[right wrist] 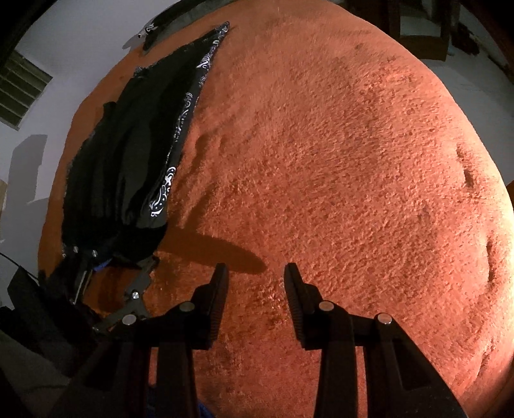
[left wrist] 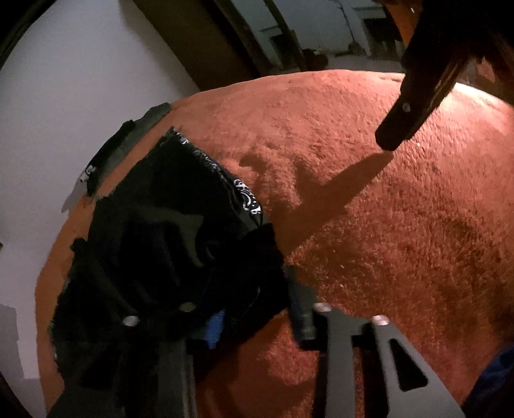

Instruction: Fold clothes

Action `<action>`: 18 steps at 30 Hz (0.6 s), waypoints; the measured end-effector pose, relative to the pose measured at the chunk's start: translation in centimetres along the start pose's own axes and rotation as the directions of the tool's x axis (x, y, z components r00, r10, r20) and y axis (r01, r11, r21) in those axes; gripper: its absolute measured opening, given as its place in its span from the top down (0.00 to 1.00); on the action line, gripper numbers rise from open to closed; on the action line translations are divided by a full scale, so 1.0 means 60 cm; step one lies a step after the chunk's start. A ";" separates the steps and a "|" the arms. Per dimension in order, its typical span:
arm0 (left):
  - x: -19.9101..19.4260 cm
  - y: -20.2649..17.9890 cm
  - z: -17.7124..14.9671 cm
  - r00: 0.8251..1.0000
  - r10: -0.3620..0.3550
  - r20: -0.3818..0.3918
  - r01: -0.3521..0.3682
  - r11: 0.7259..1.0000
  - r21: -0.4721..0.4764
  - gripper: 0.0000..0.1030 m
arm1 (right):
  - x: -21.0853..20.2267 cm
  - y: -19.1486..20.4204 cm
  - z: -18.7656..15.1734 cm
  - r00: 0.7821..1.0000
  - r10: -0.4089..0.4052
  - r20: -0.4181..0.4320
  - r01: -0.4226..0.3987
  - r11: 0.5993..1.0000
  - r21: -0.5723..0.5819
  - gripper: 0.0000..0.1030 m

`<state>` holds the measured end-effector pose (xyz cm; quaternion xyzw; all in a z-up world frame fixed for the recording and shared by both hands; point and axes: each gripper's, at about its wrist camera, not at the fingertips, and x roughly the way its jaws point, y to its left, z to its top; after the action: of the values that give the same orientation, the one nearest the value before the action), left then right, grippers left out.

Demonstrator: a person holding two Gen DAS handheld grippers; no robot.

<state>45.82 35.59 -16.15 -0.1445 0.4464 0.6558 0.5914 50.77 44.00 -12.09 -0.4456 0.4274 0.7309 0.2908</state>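
A black garment with a white-patterned border lies bunched at the left edge of an orange carpet. My left gripper is at its near end. Cloth covers the left finger and fills the gap up to the right finger, so the jaws are shut on it. From the right wrist view the same garment stretches away from the left gripper, which pinches its gathered end. My right gripper hovers open over bare carpet, nothing between its fingers. It also shows side-on as the right gripper at upper right.
A small dark and grey item lies at the carpet's far left edge, half on the pale floor. Wooden furniture stands beyond the carpet's far side. A vent grille is at the left.
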 end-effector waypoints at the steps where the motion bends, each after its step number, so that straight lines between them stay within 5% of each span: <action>1: -0.002 0.007 0.000 1.000 -0.023 0.002 0.023 1.000 -0.018 0.82 | 0.002 0.000 0.003 1.000 0.005 -0.002 -0.005 1.000 0.003 0.67; 4: -0.003 0.053 0.006 0.984 -0.177 0.002 0.176 0.974 -0.144 0.89 | 0.007 0.006 0.021 1.000 0.020 0.003 -0.020 1.000 -0.007 0.67; 7: -0.012 0.103 0.009 0.970 -0.241 0.018 0.238 0.940 -0.243 0.91 | 0.009 0.014 0.050 0.999 0.051 0.012 -0.050 0.998 -0.045 0.67; 9: -0.029 0.131 0.010 0.965 -0.257 0.046 0.260 0.923 -0.282 0.91 | 0.016 0.023 0.085 0.989 0.147 -0.010 -0.147 0.986 -0.082 0.64; 12: -0.064 0.164 0.006 0.963 -0.251 0.097 0.268 0.915 -0.302 0.91 | 0.044 0.025 0.160 0.944 0.325 -0.056 -0.328 0.943 -0.049 0.35; 15: -0.087 0.201 -0.001 0.953 -0.271 0.134 0.302 0.885 -0.354 0.91 | 0.083 0.026 0.244 0.898 0.437 -0.053 -0.436 0.899 0.029 0.33; 18: -0.100 0.231 -0.014 0.950 -0.281 0.136 0.312 0.855 -0.413 0.92 | 0.119 0.034 0.323 0.884 0.466 -0.044 -0.461 0.883 0.085 0.33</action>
<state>34.54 32.43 -6.59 -0.3152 0.2420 0.6435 0.6542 38.22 60.50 -13.17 -0.3425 0.5565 0.7489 0.1099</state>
